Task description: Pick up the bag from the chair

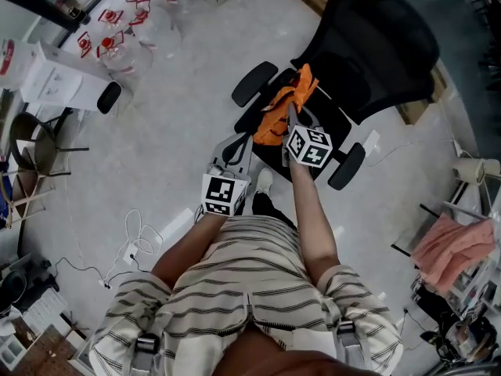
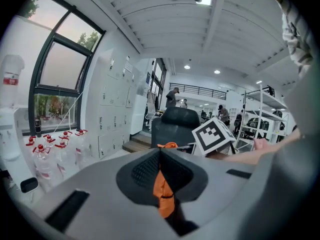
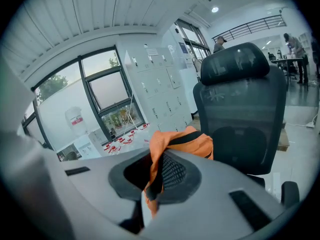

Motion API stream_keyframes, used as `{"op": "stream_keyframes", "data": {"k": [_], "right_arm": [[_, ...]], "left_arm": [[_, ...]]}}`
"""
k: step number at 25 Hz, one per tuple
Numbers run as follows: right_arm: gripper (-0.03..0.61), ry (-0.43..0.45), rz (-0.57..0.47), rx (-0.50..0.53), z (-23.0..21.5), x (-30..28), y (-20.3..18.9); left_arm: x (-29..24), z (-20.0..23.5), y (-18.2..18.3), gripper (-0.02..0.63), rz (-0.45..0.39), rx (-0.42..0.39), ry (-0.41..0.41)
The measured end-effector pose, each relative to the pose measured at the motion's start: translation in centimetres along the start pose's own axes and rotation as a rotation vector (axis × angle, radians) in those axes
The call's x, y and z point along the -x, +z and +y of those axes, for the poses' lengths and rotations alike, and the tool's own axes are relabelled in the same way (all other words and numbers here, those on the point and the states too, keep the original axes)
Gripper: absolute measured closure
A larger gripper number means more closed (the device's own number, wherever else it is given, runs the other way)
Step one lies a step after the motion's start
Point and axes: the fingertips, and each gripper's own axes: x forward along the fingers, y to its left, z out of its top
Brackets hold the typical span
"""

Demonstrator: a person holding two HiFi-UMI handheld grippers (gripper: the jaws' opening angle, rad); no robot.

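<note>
An orange bag (image 1: 283, 106) lies on the seat of a black office chair (image 1: 376, 45). My right gripper (image 1: 291, 114) reaches onto the bag's middle. In the right gripper view its jaws (image 3: 156, 160) are shut on the bag's (image 3: 192, 141) orange cloth and a black strap, with the chair back (image 3: 240, 109) behind. My left gripper (image 1: 249, 139) sits at the bag's near lower corner. In the left gripper view it (image 2: 160, 154) is shut on an orange strap (image 2: 163, 191) that hangs between the jaws; the chair (image 2: 175, 124) stands ahead.
Water bottles with red caps (image 1: 117, 30) stand on the floor at the far left, beside white boxes (image 1: 55, 77). Cables (image 1: 137, 241) trail across the floor on my left. A rack with pink cloth (image 1: 454, 245) is on the right. People stand far off (image 2: 173, 96).
</note>
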Motion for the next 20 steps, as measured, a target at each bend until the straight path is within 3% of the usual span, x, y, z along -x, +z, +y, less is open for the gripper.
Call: {"op": "stream_keyframes", "data": {"k": [20], "right_arm": [[0.551,0.036,-0.105,0.053,2.7,4.9,4.1]], "left_arm": [[-0.6,-1.3,3.3,0.592,-0.067,-0.057,-0.066]]}}
